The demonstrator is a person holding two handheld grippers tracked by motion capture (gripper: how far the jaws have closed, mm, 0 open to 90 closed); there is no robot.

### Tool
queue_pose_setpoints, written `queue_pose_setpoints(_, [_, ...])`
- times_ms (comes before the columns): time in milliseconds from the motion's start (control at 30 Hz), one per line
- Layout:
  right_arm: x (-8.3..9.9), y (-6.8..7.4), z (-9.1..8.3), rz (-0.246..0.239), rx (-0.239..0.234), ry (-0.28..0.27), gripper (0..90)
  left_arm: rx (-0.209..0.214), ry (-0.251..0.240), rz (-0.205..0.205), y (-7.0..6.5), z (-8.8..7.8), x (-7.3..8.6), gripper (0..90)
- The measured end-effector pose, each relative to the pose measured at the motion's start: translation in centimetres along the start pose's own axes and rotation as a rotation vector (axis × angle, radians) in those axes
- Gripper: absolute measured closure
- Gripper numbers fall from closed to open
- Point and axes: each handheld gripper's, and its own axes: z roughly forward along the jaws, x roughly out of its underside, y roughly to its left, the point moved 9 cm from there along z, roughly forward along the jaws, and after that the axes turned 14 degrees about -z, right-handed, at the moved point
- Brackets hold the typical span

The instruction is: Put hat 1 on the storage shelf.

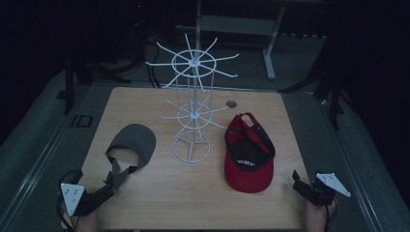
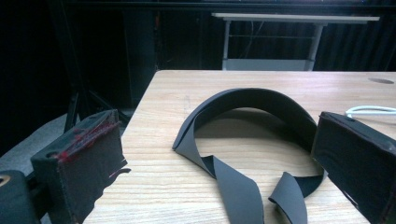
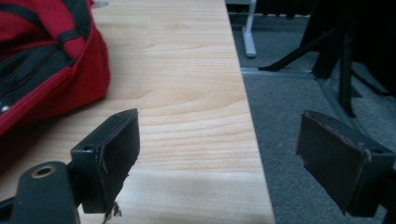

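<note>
Left claw: the left claw [image 1: 112, 185] sits at the near left corner of the surface [image 1: 193, 203], jaws spread apart with nothing pressed between them.
Visor: the grey visor [image 1: 133, 142] lies flat on the surface just ahead of the left claw; its loose strap ends [image 2: 243, 193] run back between the open jaws, and no pad visibly presses on them.
Right claw: the right claw [image 1: 296, 180] hangs at the near right edge of the surface, jaws wide and empty, one over the wood and one out past the edge above the floor [image 3: 303, 121].
Cap: the red cap [image 1: 248, 154] lies upside down, ahead of the right claw and to its left, near but not touching.
Rack: the white wire rack [image 1: 192, 113] stands upright between visor and cap, farther from both claws.
</note>
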Motion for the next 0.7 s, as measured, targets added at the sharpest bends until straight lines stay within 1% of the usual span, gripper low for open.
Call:
queue_pose_setpoints(33, [-0.1,0.1,0.0,-0.005,-0.016,-0.001,13.2,0.004,-0.005,-0.002,0.0,0.0,-0.1,2.4])
queue_pose_setpoints(67, [-0.1,0.2,0.0,-0.008,-0.036,0.020,12.3,0.003,-0.009,-0.005,-0.1,0.0,-0.1,2.5])
queue_pose_setpoints(100, [-0.1,0.3,0.1,-0.008,-0.054,0.040,12.1,0.020,0.004,-0.027,-0.3,0.0,-0.1,2.4])
queue_pose_setpoints(133, [-0.1,0.5,0.0,-0.001,-0.082,0.061,10.4,0.020,0.004,-0.027,-0.3,0.0,-0.1,2.4])
queue_pose_setpoints(200, [-0.1,0.5,0.0,-0.001,-0.082,0.061,10.4,0.022,-0.002,-0.029,-0.4,-0.1,-0.2,2.5])
queue_pose_setpoints(233, [-0.2,0.7,0.0,-0.022,-0.108,0.118,10.2,0.044,-0.010,-0.018,-0.8,-0.2,-0.3,2.5])
queue_pose_setpoints(267, [-0.2,0.7,0.0,-0.022,-0.108,0.118,10.2,0.051,-0.002,-0.012,-1.0,-0.2,-0.3,2.5])
queue_pose_setpoints(300, [-0.4,0.7,-0.1,-0.012,-0.124,0.130,9.6,0.046,0.006,-0.002,-1.0,-0.2,-0.2,3.3])
queue_pose_setpoints(333, [-0.5,0.7,-0.1,-0.013,-0.130,0.137,9.2,0.046,0.016,0.015,-1.2,-0.2,-0.1,3.3])
queue_pose_setpoints(367, [-0.5,0.7,-0.1,-0.013,-0.130,0.137,9.2,0.052,0.019,0.020,-1.4,-0.2,0.0,3.3])
queue_pose_setpoints(433, [-1.0,0.6,-0.2,-0.028,-0.117,0.149,9.3,0.061,0.027,0.019,-1.7,-0.2,0.0,3.4])
queue_pose_setpoints(467, [-0.9,0.8,-0.2,-0.012,-0.154,0.171,9.3,0.068,0.032,0.012,-1.9,-0.3,0.0,3.4])
queue_pose_setpoints(500, [-1.0,0.9,-0.2,-0.001,-0.172,0.172,9.3,0.070,0.032,0.007,-2.0,-0.3,0.0,3.4])
queue_pose_setpoints(567, [-1.2,1.0,-0.1,0.001,-0.175,0.167,9.4,0.083,0.037,0.000,-2.2,-0.3,0.0,3.4])
queue_pose_setpoints(600, [-1.6,1.2,-0.2,-0.014,-0.180,0.164,9.4,0.080,0.038,-0.001,-2.2,-0.4,0.0,3.4])
queue_pose_setpoints(633, [-1.9,1.4,-0.2,-0.008,-0.192,0.152,9.4,0.086,0.038,-0.011,-2.3,-0.4,0.0,3.4])
queue_pose_setpoints(667, [-1.9,1.4,-0.2,-0.008,-0.192,0.152,9.4,0.098,0.048,-0.024,-2.4,-0.4,0.0,3.4])
queue_pose_setpoints(700, [-2.2,1.5,-0.2,-0.006,-0.202,0.142,9.4,0.098,0.045,-0.032,-2.5,-0.4,-0.1,3.4])
